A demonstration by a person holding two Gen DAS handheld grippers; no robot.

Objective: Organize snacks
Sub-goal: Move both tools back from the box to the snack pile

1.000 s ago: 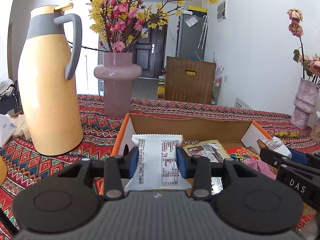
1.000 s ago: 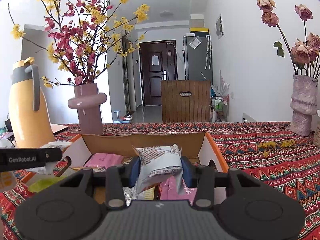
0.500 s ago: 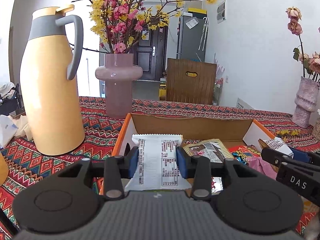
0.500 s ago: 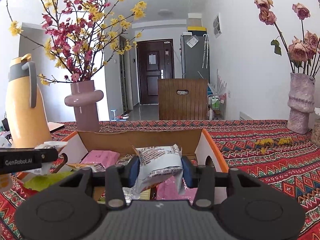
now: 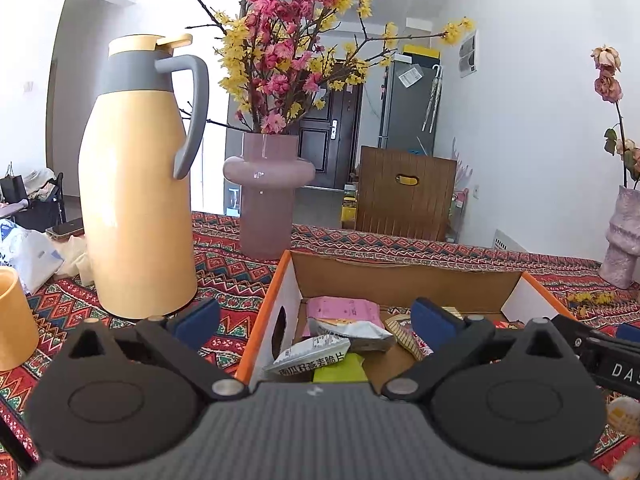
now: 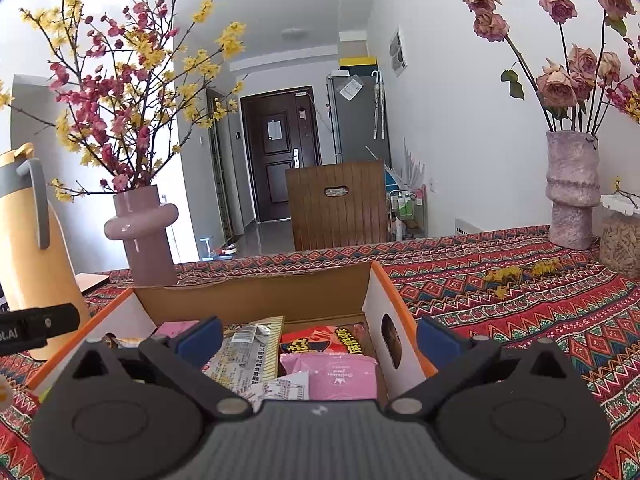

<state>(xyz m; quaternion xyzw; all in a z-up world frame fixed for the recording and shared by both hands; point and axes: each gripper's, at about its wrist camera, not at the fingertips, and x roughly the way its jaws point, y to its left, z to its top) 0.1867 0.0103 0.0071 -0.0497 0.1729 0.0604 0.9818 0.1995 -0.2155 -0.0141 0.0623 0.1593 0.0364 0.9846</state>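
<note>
In the left wrist view, the left gripper [image 5: 314,318] is seen with its fingers [image 5: 199,317] spread wide, having just been opening, and nothing is held between them. The white packet [image 5: 308,356] lies released below and just ahead of the gap, inside the cardboard box [image 5: 404,280], against the box's near left wall. Its long axis runs across the fingers, tilted up toward the right one. A green packet [image 5: 339,367] is touched by it on the right, and a crumpled silver packet [image 5: 352,330] and a pink packet [image 5: 344,310] lie further ahead. The left finger stands outside the box wall, above the patterned bench [image 5: 228,276]; the yellow flask [image 5: 138,200] is well off beyond it.

In the right wrist view, the right gripper [image 6: 318,338] is likewise shown with fingers [image 6: 438,342] parted fully, having just been opening, with no packet clamped. Below the gap, within the box's right end, a silver printed packet [image 6: 244,356], a red packet [image 6: 320,340] and a pink pouch [image 6: 332,372] are stacked loosely; which of these was let go cannot be told for certain, as the gripper body hides the near edges. The right finger sits outside the box's right wall [image 6: 394,320].

Every visible snack appears boxed, so any further snack must be sought outside the box; none can be made out on the bench from here, and neither hand can be judged nearer.
</note>
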